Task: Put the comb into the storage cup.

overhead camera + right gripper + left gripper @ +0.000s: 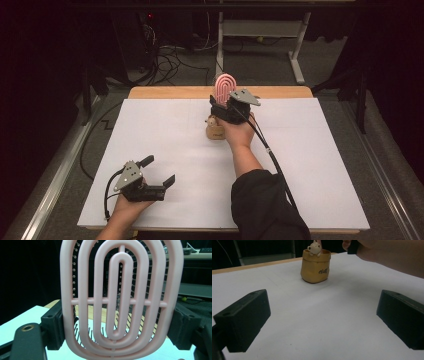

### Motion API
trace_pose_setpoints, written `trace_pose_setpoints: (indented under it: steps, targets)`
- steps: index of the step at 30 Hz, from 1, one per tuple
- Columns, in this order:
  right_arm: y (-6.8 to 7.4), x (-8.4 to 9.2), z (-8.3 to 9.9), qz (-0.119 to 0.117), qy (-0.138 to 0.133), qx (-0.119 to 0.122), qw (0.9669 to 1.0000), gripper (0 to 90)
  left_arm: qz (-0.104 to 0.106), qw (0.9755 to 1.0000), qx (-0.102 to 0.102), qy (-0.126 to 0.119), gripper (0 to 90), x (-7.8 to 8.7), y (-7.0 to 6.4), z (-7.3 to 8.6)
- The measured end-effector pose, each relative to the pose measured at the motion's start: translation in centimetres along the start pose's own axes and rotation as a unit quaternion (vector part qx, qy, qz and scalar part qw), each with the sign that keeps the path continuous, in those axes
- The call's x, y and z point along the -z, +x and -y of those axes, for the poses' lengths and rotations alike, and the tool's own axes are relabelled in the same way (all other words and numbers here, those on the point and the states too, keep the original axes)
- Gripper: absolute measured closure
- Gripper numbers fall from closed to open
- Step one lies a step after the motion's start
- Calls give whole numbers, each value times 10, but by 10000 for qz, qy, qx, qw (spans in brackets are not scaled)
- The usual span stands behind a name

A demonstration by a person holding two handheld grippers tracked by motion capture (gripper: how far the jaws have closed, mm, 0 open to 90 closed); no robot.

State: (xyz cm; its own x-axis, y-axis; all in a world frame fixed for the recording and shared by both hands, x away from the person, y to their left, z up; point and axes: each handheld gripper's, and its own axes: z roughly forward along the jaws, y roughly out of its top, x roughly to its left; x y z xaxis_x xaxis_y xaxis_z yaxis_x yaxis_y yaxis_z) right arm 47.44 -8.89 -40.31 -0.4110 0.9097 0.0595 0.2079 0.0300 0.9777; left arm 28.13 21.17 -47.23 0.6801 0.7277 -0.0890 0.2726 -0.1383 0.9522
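Dark floor with tangled cables and the legs of a metal frame lie beyond our desk [165, 150], whose top is covered by a white sheet with a wooden edge showing at the far side. Between the jaws of our right gripper [226, 104] sits a pink hairbrush [121, 300], and they are clenched on the two sides of its oval head; in the right gripper view the head stands upright, made of nested pink loops joined by a crossbar, with rows of thin ball-tipped bristles showing through the slots behind it. From the high view we see that brush held up above the far middle of the desk, just over a small tan pouch [315, 266]. The pouch stands upright on the white sheet, with a little cream animal figure [314, 248] peeking over its rim; dark lettering is printed low on its front, but we cannot read it. Our right hand [239, 131] is wrapped round the gripper body, a dark sleeve behind it, and a black cable trails back along the forearm. Our left gripper [159, 171] rests near the front left corner of the desk, its jaws released and standing wide apart with nothing between them, pointing towards the pouch and well apart from it.
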Motion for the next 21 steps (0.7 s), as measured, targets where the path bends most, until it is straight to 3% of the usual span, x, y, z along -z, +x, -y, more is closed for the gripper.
trace_pose_setpoints:
  steps: [12, 21]
  targets:
    - [-1, 0, 1, -3, 20, -5, 10000, 196, 6, 10000, 6, 6, 0, 0, 0, 0]
    - [-11, -2, 0, -36, 126, -230, 9996, 190, 2, 10000, -37, 41, 0, 0, 0, 0]
